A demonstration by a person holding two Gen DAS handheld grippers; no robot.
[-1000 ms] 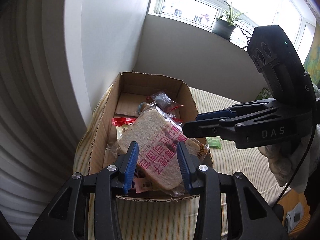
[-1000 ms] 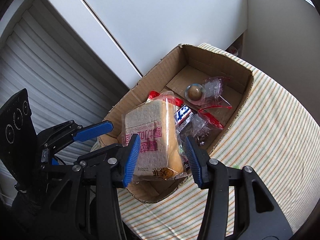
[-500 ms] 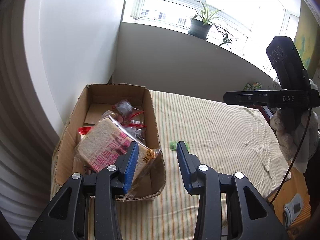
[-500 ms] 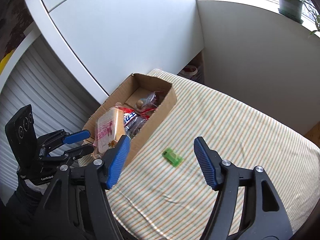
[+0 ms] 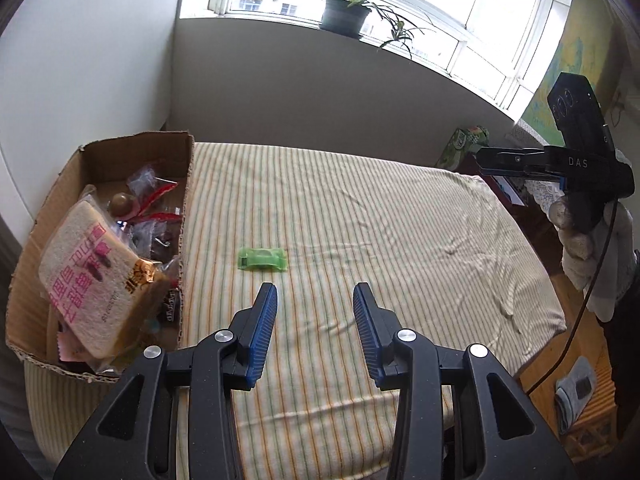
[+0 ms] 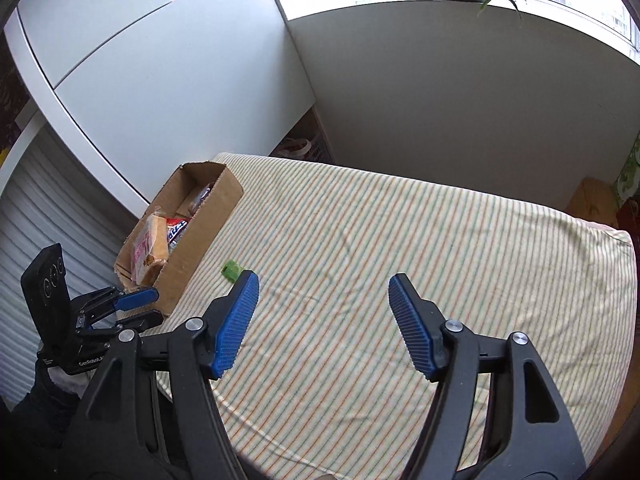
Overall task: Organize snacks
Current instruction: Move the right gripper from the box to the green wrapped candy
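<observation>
A cardboard box (image 5: 100, 152) at the table's left edge holds several snacks, with a bagged bread slice (image 5: 88, 276) leaning at its near end; the box also shows in the right wrist view (image 6: 208, 216). A small green snack packet (image 5: 262, 258) lies on the striped cloth to the right of the box, and shows in the right wrist view (image 6: 233, 270). My left gripper (image 5: 315, 300) is open and empty, just short of the packet. My right gripper (image 6: 323, 292) is open wide and empty above the cloth, pulled back to the right.
The striped tablecloth (image 5: 380, 220) covers the whole table. White walls and a cabinet (image 6: 168, 92) stand behind the box. A potted plant (image 5: 344, 12) sits on the windowsill. Green cartons (image 5: 464, 144) stand past the table's far right corner.
Both grippers have pulled back from the box and swung right. The bread slice stays in the box. The right gripper has opened wider and moved far off to the right.
</observation>
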